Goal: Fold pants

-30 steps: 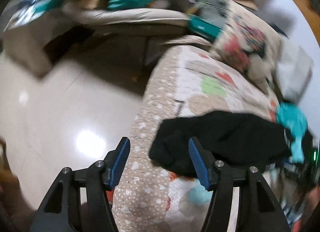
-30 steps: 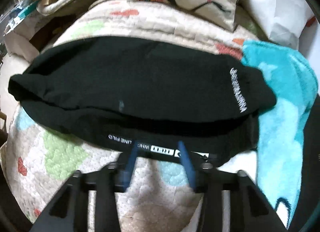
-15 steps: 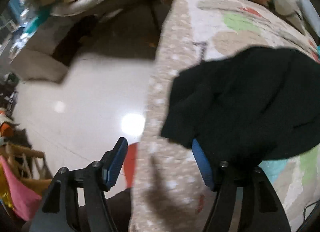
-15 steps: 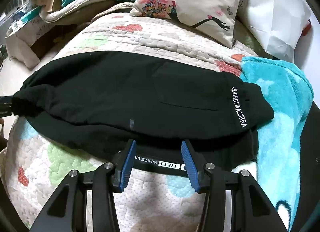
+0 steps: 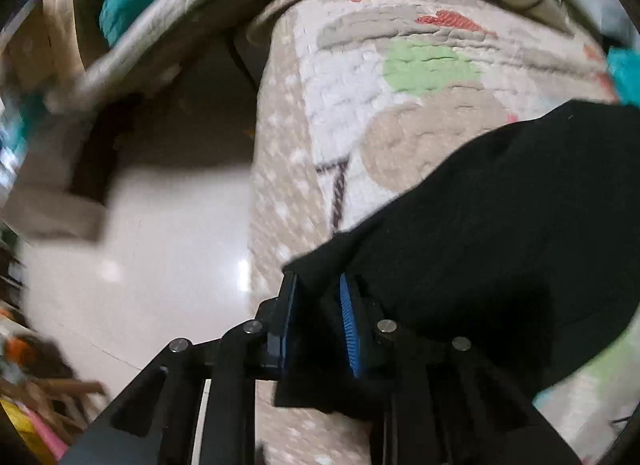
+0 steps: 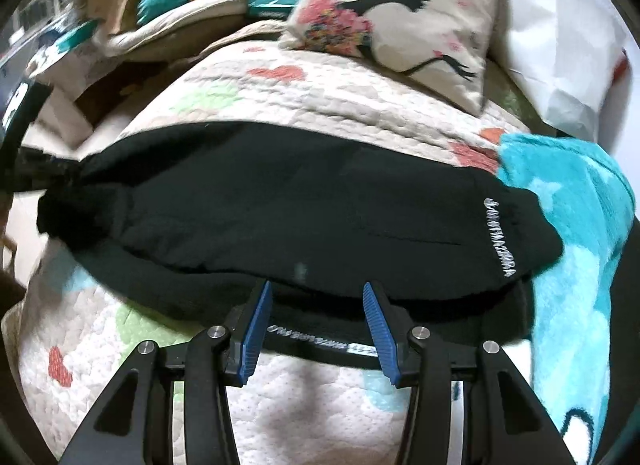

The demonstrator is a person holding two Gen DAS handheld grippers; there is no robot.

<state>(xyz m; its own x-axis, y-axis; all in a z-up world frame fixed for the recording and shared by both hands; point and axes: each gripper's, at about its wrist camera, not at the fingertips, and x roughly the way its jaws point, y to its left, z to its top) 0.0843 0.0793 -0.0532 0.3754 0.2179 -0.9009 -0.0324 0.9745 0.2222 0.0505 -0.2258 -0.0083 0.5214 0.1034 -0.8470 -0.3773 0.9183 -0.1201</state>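
Black pants point(image 6: 296, 201) lie folded lengthwise across the quilted bed point(image 6: 328, 101), white lettering near their right end. My left gripper point(image 5: 318, 305) is at the pants' left end point(image 5: 500, 233); its jaws are closing and the blue pads pinch a bunch of black fabric. In the right wrist view that gripper point(image 6: 56, 173) shows at the far left edge, on the cloth's tip. My right gripper point(image 6: 318, 305) stands open over the near edge of the pants, with the labelled waistband point(image 6: 320, 335) lying between and below its fingers, not pinched.
A turquoise towel point(image 6: 572, 233) lies right of the pants. A floral cushion point(image 6: 396, 21) and a white bag point(image 6: 560, 49) sit at the back. The bed's left edge point(image 5: 272, 169) drops to a glossy floor point(image 5: 160, 257); piled bedding point(image 5: 168, 25) lies beyond.
My left gripper swung in over the bed edge, came down on the pants' left end and closed from wide open onto the fabric. The right gripper stayed nearly still.
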